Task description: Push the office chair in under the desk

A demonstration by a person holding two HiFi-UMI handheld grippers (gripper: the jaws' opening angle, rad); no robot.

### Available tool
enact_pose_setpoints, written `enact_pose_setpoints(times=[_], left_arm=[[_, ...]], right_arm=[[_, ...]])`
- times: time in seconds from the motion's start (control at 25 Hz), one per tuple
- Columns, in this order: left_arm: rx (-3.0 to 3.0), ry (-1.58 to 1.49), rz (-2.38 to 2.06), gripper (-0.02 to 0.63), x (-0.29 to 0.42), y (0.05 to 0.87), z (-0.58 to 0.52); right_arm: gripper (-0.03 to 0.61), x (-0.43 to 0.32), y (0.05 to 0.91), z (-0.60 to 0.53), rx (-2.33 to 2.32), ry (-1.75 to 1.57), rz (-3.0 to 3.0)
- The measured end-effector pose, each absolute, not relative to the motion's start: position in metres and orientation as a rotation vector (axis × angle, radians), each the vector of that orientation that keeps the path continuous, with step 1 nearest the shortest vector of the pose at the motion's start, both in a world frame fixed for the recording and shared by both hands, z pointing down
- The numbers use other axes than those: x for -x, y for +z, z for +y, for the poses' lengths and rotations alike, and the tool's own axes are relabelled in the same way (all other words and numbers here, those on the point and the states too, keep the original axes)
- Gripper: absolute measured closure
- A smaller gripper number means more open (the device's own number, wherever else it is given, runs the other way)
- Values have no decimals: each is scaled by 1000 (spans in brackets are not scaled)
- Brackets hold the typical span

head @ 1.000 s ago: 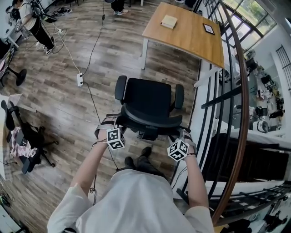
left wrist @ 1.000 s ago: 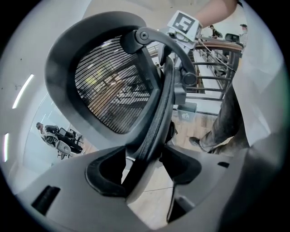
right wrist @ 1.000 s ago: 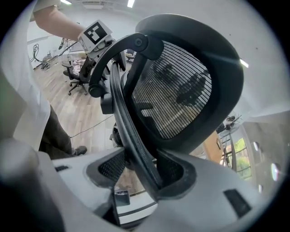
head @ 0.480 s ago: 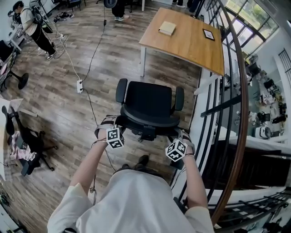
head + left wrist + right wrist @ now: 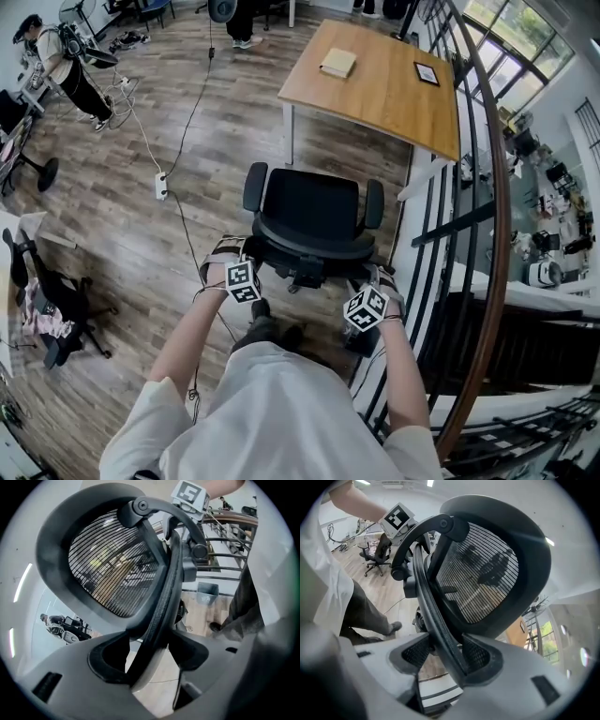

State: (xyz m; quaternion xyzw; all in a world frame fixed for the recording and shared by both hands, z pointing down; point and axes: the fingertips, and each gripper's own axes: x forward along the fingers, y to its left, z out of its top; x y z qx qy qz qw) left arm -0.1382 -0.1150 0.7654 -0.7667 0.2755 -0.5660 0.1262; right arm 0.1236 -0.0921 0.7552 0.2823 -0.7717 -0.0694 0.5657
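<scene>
The black office chair stands on the wood floor, its seat facing the wooden desk a short way beyond it. My left gripper holds the left edge of the chair back, and my right gripper holds the right edge. In the left gripper view the mesh chair back fills the frame, and its rim runs between the jaws of the left gripper. The right gripper view shows the same rim clamped between the jaws of the right gripper, under the mesh back.
A curved railing with stairs runs close along the right. A power strip and its cable lie on the floor to the left. Another chair stands at the left edge. A book lies on the desk. A person stands far left.
The chair and I have moved forward together towards the desk, which now lies closer to the chair's seat. Both grippers keep their hold on the chair back.
</scene>
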Motion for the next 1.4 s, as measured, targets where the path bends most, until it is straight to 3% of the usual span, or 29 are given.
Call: enact_pose_setpoints(times=[1.4], left_arm=[[2145, -1592, 421, 419, 44, 767, -436]], right_arm=[[360, -213, 750, -364, -887, -14, -1711]])
